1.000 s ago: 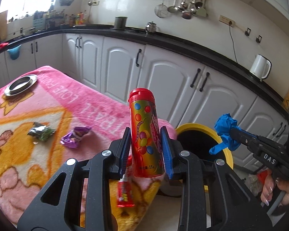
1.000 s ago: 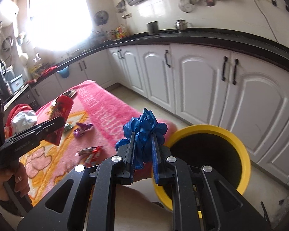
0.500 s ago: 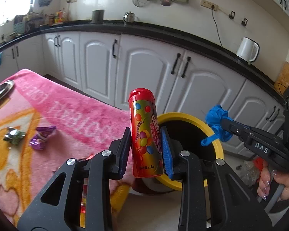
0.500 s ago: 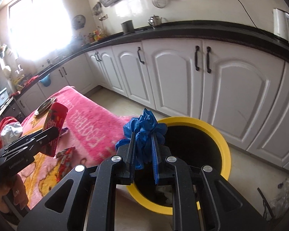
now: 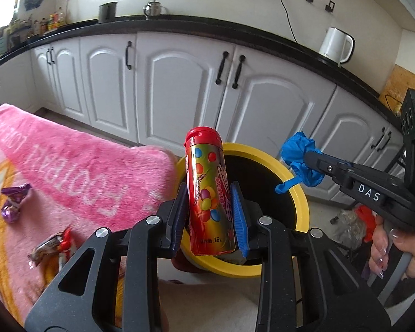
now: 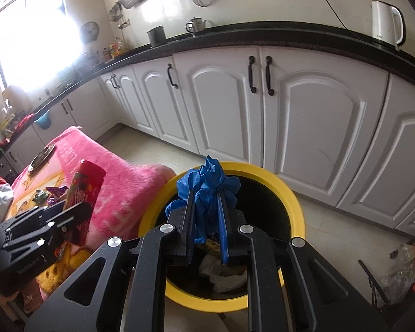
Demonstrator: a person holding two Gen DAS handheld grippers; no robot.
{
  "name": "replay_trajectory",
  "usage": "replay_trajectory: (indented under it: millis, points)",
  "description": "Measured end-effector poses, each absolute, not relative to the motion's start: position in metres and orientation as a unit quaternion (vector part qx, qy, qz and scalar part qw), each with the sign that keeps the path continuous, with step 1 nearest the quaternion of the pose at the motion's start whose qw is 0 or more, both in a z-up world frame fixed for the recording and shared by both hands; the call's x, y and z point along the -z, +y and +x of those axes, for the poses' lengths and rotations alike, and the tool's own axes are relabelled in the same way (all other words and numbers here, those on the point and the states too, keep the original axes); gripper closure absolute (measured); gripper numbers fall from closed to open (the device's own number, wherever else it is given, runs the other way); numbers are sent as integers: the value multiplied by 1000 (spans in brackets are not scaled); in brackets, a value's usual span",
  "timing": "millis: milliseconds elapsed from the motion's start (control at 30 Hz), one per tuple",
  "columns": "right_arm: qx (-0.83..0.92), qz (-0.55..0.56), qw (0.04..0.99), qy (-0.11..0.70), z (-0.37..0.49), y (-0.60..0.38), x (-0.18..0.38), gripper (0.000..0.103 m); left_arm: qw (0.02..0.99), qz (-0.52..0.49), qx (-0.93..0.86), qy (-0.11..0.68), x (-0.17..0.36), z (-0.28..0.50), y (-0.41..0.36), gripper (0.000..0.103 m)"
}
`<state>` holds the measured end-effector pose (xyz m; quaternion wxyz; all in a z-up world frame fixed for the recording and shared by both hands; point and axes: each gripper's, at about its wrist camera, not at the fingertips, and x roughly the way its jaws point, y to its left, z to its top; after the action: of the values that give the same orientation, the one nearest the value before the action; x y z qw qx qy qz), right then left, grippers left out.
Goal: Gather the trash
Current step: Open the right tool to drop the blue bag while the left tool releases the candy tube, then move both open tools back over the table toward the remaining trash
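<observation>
Left gripper [image 5: 210, 218] clamped on candy tube [image 5: 209, 191]; tube upright, red cap up, long axis near vertical with a slight lean. Right gripper [image 6: 206, 221] clamped on crumpled blue glove [image 6: 207, 185].

Key relation: yellow-rimmed bin [image 6: 298, 221] sits on the floor just beside the corner of the pink blanket [image 5: 77, 171]. In the right wrist view the glove hangs over the bin mouth, inside the rim line; bin is below and fwd of that gripper. In the left wrist view the tube overlaps the bin's near-left rim [image 5: 221, 265]; whether it is fully past the rim cannot be told. Judgement: right gripper is nearer a clean drop; left needs a short carry fwd/right first.

Clearance: bin mouth wide, part filled w/ white crumpled material [image 6: 227, 276]. Cabinet doors [image 6: 304, 127] stand well beyond the bin, no obstruction. Both grippers converge on one opening; collision risk if they release together.

Remaining on blanket: purple wrapper [image 5: 13, 202], red/silver wrapper [image 5: 52, 246]. Task judged partway.
</observation>
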<state>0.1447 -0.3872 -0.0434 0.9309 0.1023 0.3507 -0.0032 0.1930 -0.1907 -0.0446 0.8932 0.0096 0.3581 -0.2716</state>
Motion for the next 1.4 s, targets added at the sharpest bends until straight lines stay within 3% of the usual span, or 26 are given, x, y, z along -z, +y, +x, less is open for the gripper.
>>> replay_trajectory:
  millis: [733,900,1033,1100,1233,1300,1400]
  points:
    - [19,165,889,427,176,-428,100,87,849,26,291,440,107,255,-239,79]
    - [22,179,881,438,178,-435,110,79,844,34,298,445,109,262,-245,78]
    - [35,186,881,433,175,-442,109,66,846,33,292,445,105,262,-245,69]
    - [46,187,883,428,173,-444,106,61,846,33,290,446,102,261,-244,53]
    - [65,175,890,415,166,-447,96,51,853,27,275,444,94,255,-237,34]
    - [72,172,895,406,161,-447,88,49,858,18,269,438,85,250,-229,16]
    - [80,162,902,392,155,-445,77,43,866,1,261,427,70,244,-216,11]
